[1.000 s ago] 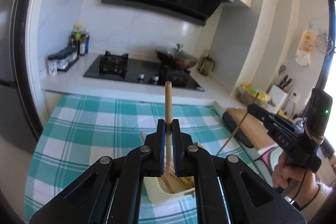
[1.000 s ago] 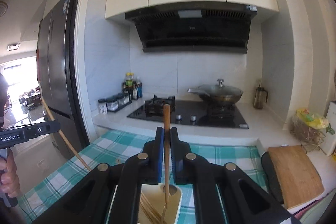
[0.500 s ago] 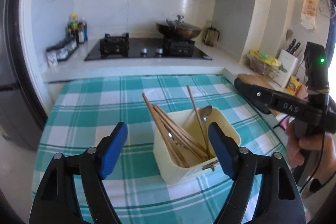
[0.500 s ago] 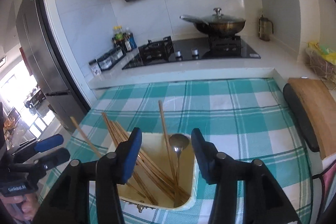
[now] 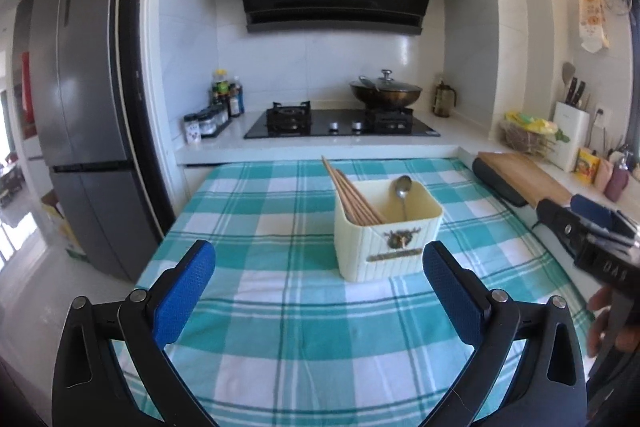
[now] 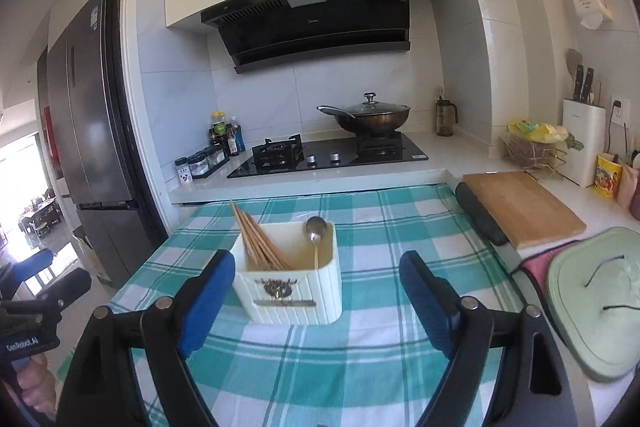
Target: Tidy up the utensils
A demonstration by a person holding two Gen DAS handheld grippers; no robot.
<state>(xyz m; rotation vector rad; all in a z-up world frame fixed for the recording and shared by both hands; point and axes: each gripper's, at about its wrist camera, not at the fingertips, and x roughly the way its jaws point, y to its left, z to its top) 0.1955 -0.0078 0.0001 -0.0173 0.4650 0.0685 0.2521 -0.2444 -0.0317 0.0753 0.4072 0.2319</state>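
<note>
A cream utensil box (image 5: 387, 239) (image 6: 290, 287) stands on the green checked tablecloth (image 5: 280, 307) (image 6: 360, 347). Several wooden chopsticks (image 5: 352, 193) (image 6: 258, 242) lean in its left side and a metal spoon (image 5: 402, 191) (image 6: 315, 231) stands in its right side. My left gripper (image 5: 318, 269) hangs back from the box, jaws opening wide, nothing between them. My right gripper (image 6: 316, 275) is also back from the box, jaws opening, with the box seen beyond the gap and not touched. Each gripper shows at the edge of the other's view.
A wooden cutting board (image 6: 520, 209) and a dark roll lie right of the cloth. A pale green lid (image 6: 596, 307) sits at the near right. Behind are the stove (image 5: 340, 125), a lidded wok (image 6: 370, 117), spice jars (image 5: 206, 123) and a fridge (image 5: 84, 115) at left.
Both grippers let go of their chopsticks, which now stand in the box. Both jaws have spread wide and both hands have pulled back and away from the box.
</note>
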